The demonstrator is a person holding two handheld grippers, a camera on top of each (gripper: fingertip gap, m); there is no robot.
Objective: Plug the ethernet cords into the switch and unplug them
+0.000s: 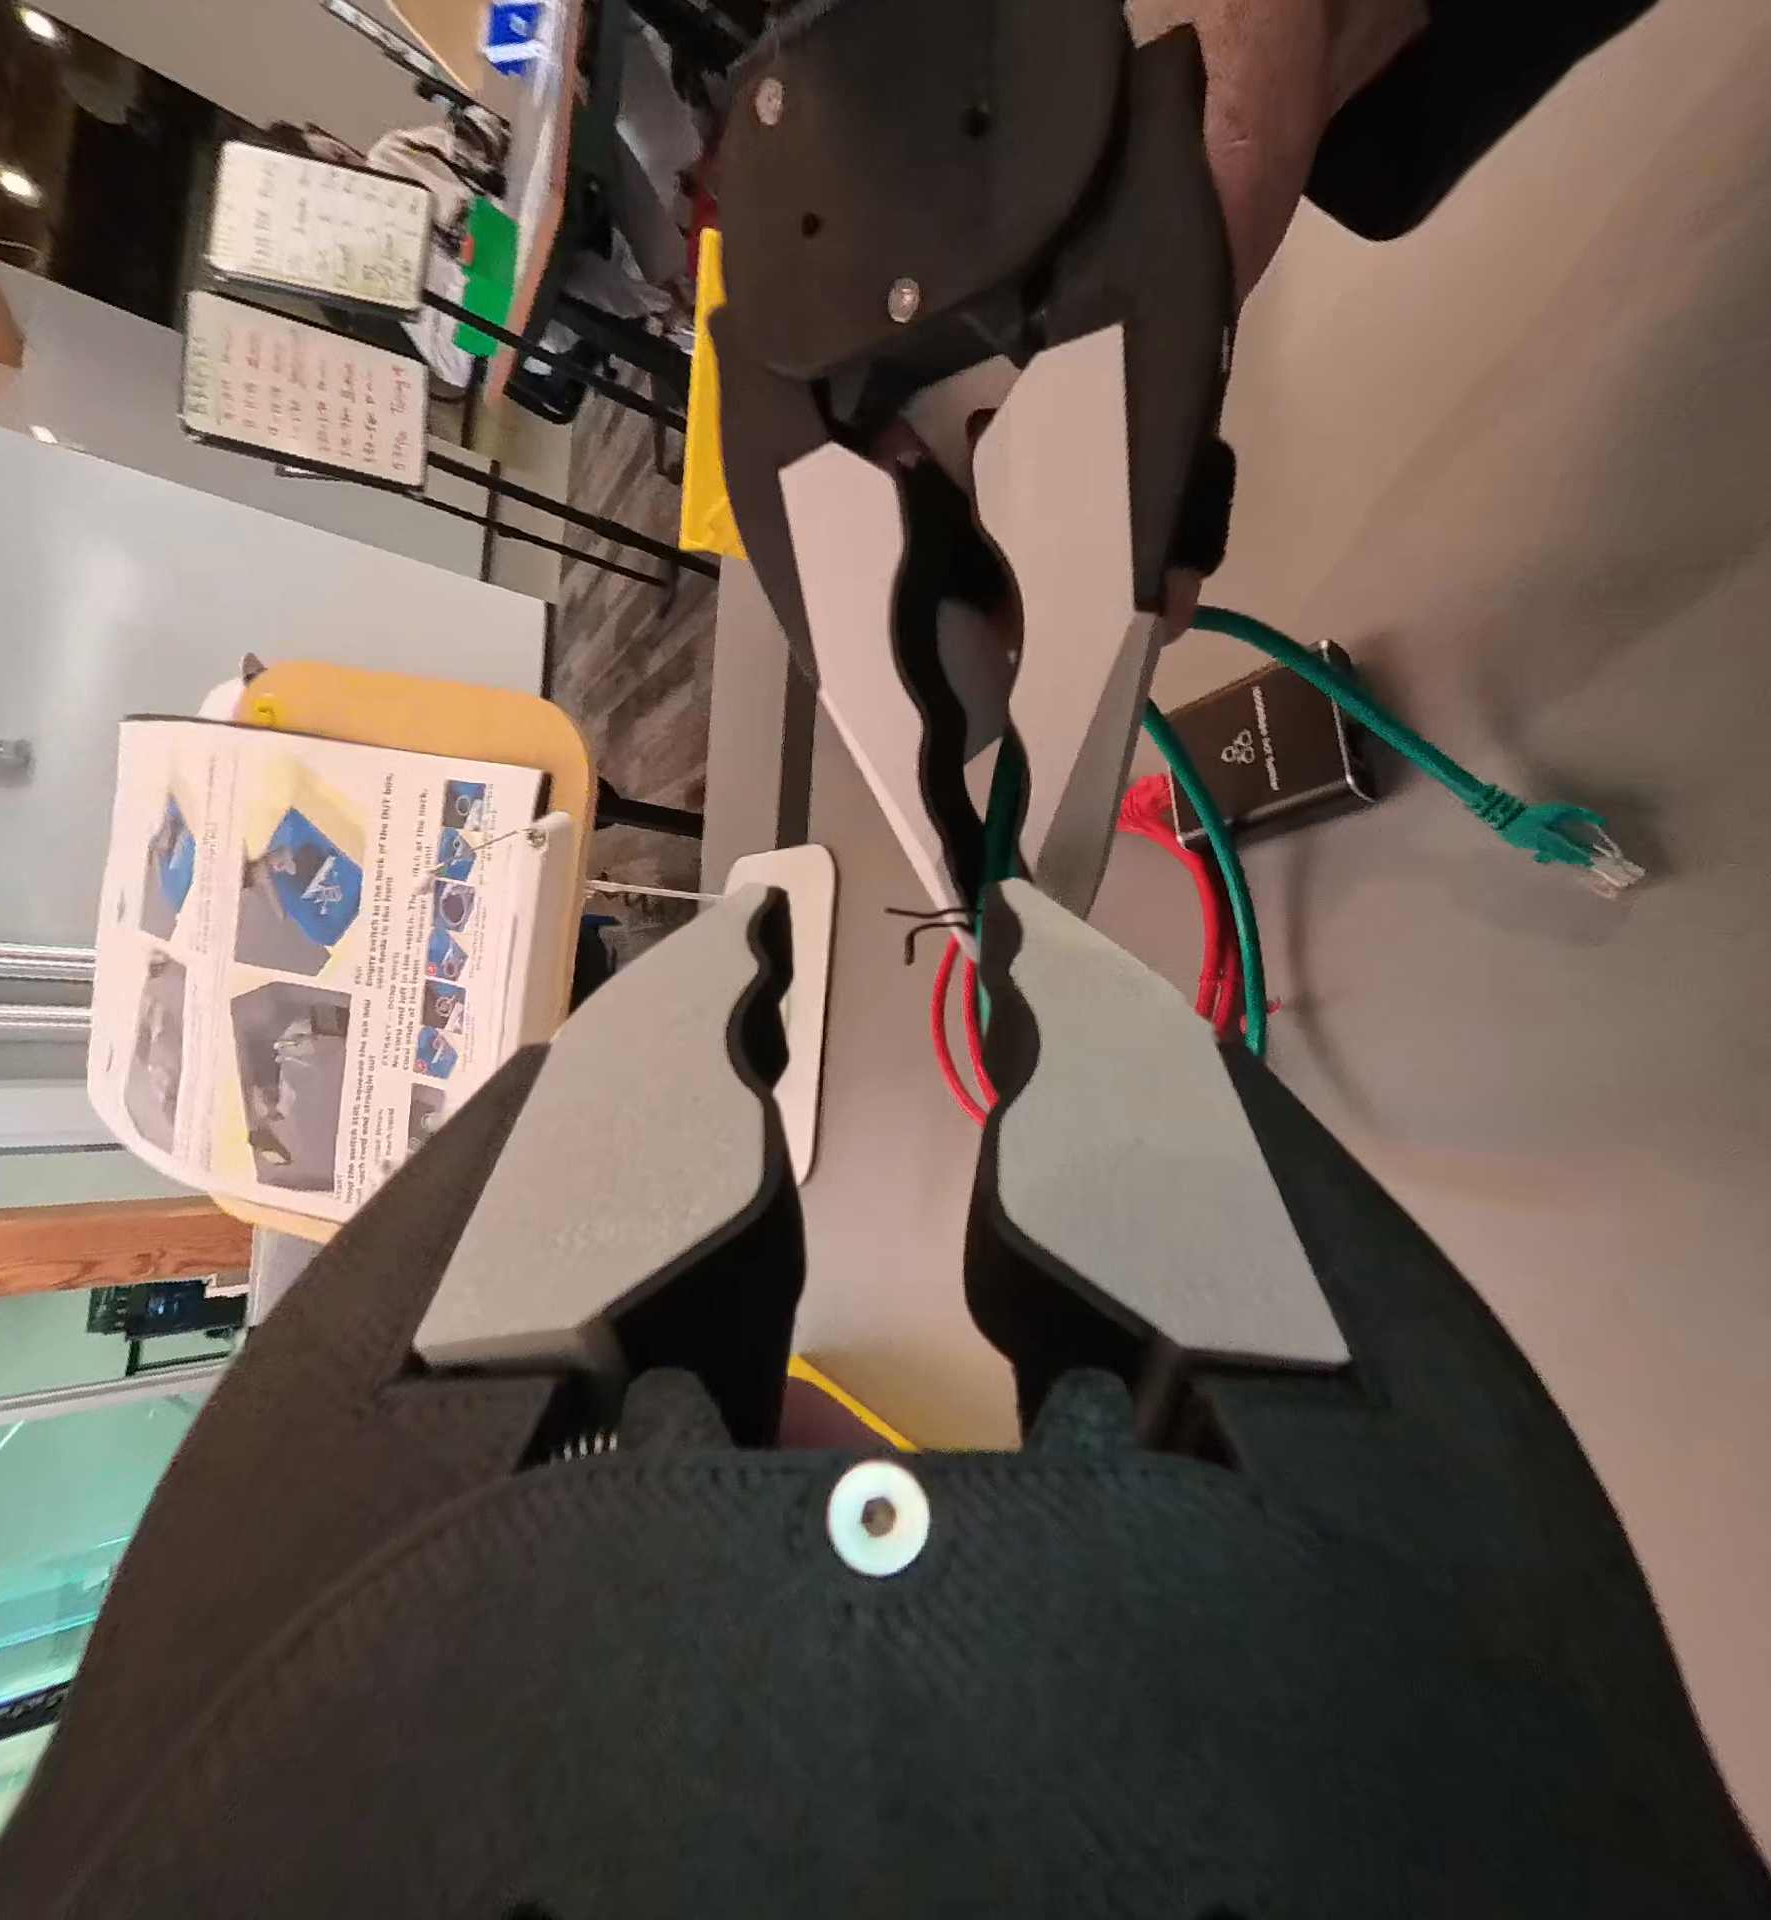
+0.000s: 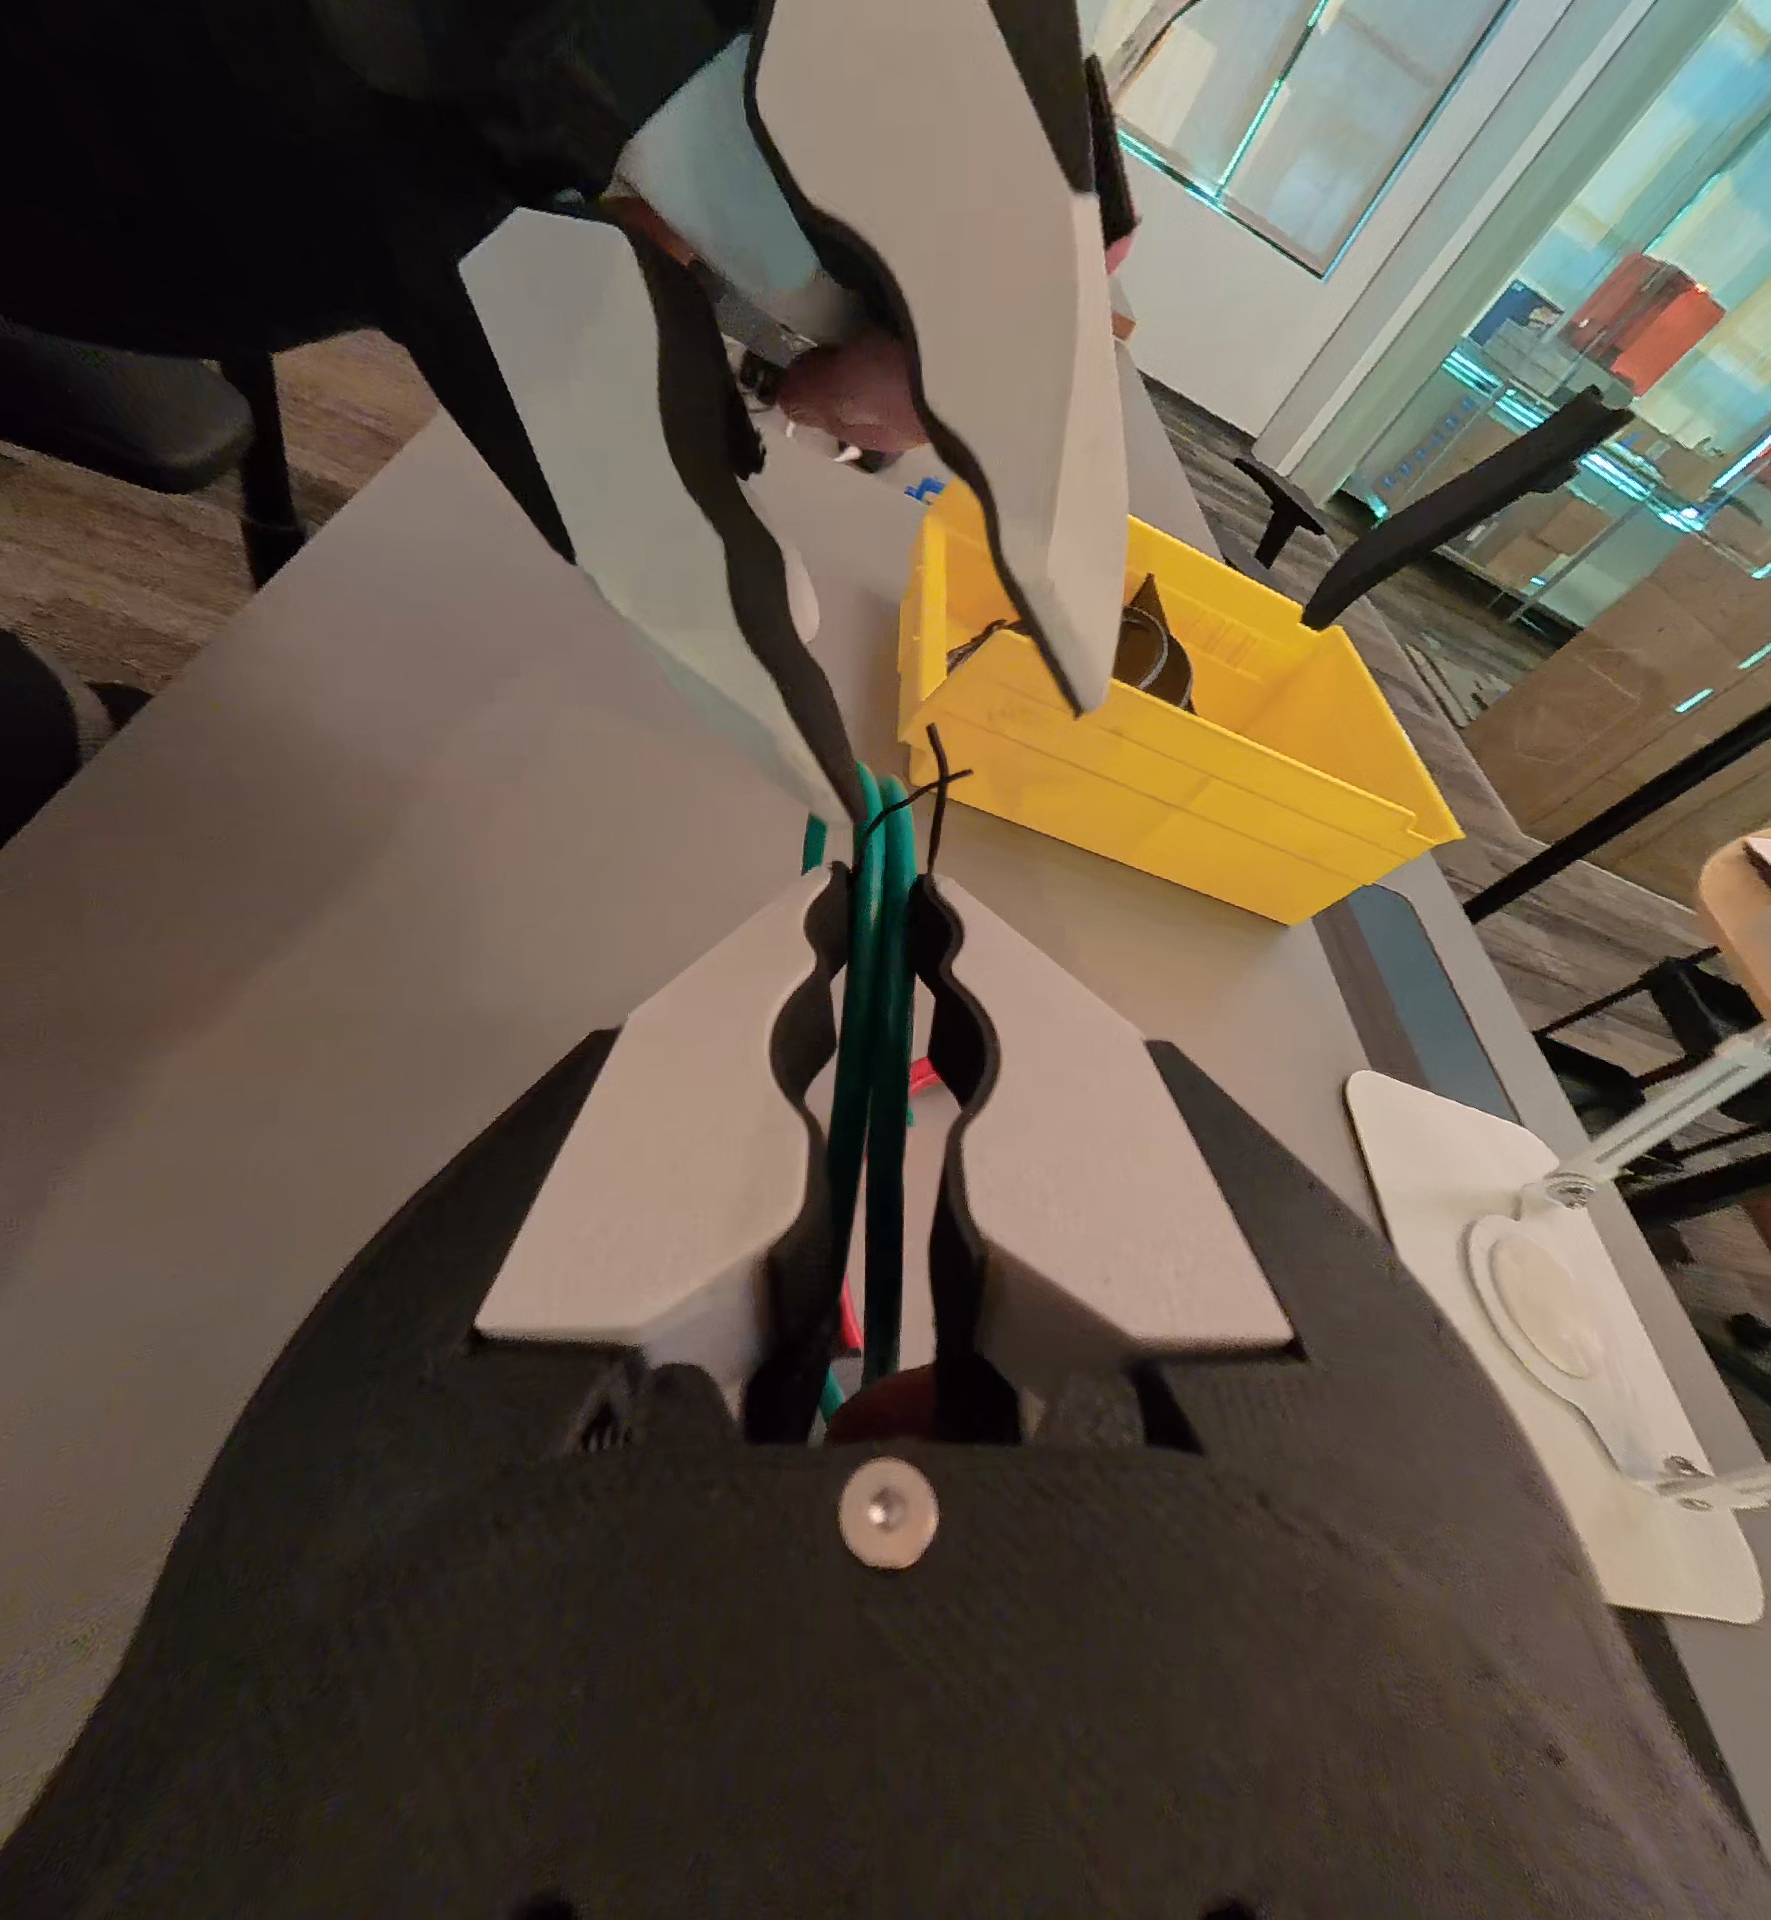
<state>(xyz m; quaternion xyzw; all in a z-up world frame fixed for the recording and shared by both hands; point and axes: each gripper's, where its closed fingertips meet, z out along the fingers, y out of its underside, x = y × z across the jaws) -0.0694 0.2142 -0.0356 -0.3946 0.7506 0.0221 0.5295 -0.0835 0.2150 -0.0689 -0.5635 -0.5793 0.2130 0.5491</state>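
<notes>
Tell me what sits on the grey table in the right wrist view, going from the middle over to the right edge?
Green cable between the near gripper's fingers → yellow bin farther back → white flat base plate at the right edge of the table.

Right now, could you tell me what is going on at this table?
A person works both claws on a coiled green ethernet cord bound with a black twist tie. The right claw clamps the coil; the left claw is open around it. Its free plug lies beside the black switch, not plugged in.
</notes>
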